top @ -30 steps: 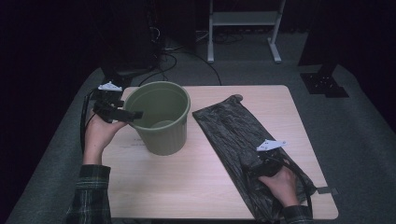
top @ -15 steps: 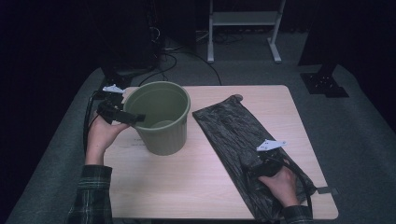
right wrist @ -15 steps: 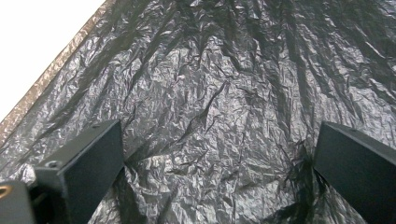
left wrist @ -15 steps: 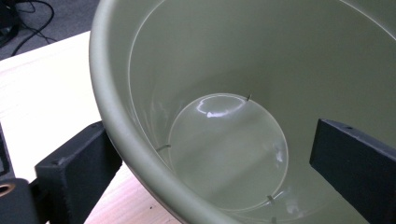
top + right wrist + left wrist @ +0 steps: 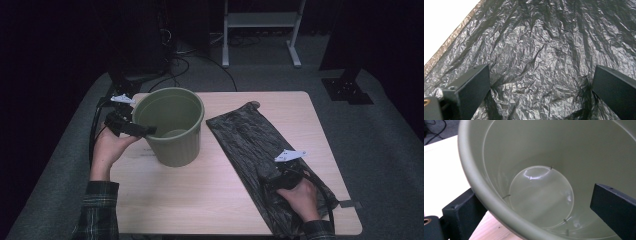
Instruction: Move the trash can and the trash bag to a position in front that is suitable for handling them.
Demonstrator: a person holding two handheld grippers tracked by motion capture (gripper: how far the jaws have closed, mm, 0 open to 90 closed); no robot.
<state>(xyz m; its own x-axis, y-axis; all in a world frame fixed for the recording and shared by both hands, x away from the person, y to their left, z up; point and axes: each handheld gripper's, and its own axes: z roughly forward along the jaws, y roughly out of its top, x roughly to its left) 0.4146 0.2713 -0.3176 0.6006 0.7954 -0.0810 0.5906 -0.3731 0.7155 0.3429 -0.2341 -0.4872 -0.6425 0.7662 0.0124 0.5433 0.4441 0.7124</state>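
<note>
Lying diagonally, black bag (image 5: 255,145) under spread right gripper (image 5: 274,181); left gripper (image 5: 142,131) spread astride upright bin (image 5: 172,142) rim.

bin (image 5: 486,202) rim cut off by the frame; bag's (image 5: 260,145) near end hidden under hand.

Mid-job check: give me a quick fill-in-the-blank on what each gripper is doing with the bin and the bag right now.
1. The left gripper straddles the rim of the green ____, one jaw inside and one outside.
2. The right gripper has its open jaws over the black plastic ____.
3. The black plastic lies flat on the ____, to the right of the green container.
4. The inside of the green container is ____.

Missing words: bin; bag; table; empty
</note>
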